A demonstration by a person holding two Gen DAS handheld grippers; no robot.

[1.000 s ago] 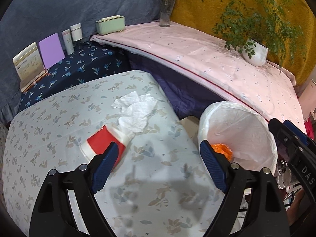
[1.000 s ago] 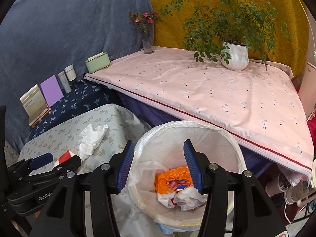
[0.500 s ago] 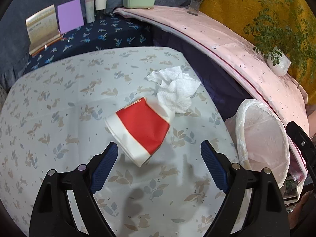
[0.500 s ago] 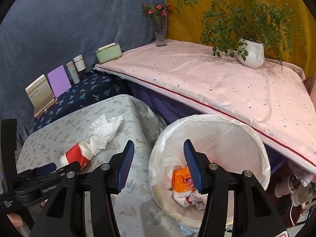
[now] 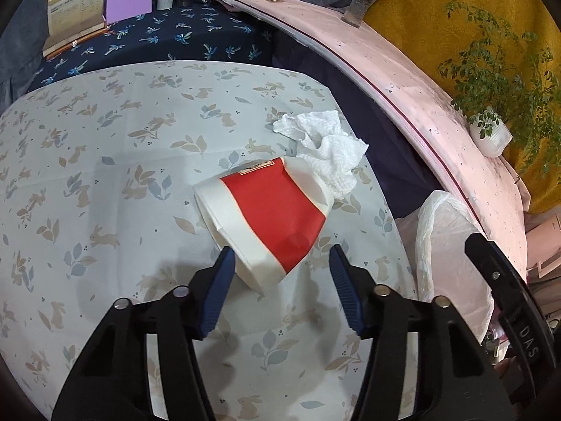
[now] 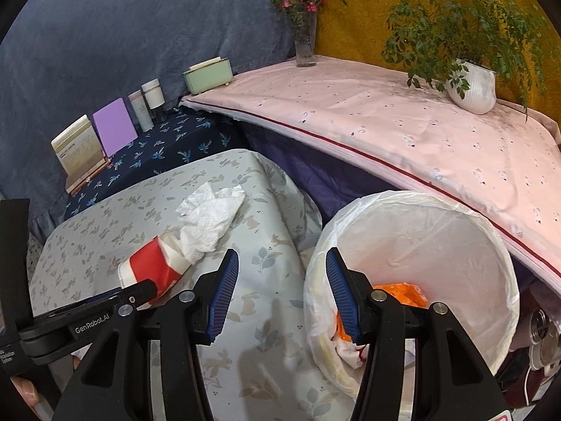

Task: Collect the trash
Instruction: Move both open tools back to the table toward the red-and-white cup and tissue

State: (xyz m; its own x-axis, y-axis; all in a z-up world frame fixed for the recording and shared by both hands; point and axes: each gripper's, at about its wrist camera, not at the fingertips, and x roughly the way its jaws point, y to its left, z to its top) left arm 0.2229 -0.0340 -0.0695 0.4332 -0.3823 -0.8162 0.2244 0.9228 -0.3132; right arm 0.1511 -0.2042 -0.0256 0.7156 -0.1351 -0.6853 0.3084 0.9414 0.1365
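partly done: orange wrapper [image 6: 399,293] already in the lined bin [image 6: 420,210]. flattened red cup [image 5: 266,210] and tissue [image 5: 326,147] remain on the bench [image 5: 105,161]. left gripper [image 5: 280,280] jaws apart at cup; right gripper [image 6: 282,294] jaws apart, empty.

Cup [image 5: 270,210] red with white bands; tissue [image 5: 329,151] white; surface [image 5: 105,161] pale, rabbit-and-leaf print; fingers [image 5: 219,287] blue-padded black.

We see the paper cup [image 5: 270,217] lying on its side on the surface [image 5: 105,182], the tissue [image 5: 326,151] touching its far right end. The bin [image 6: 413,266] stands off the surface's right edge, with wrappers [image 6: 399,291] inside. Our left tongs [image 5: 280,280] straddle the cup's near end.
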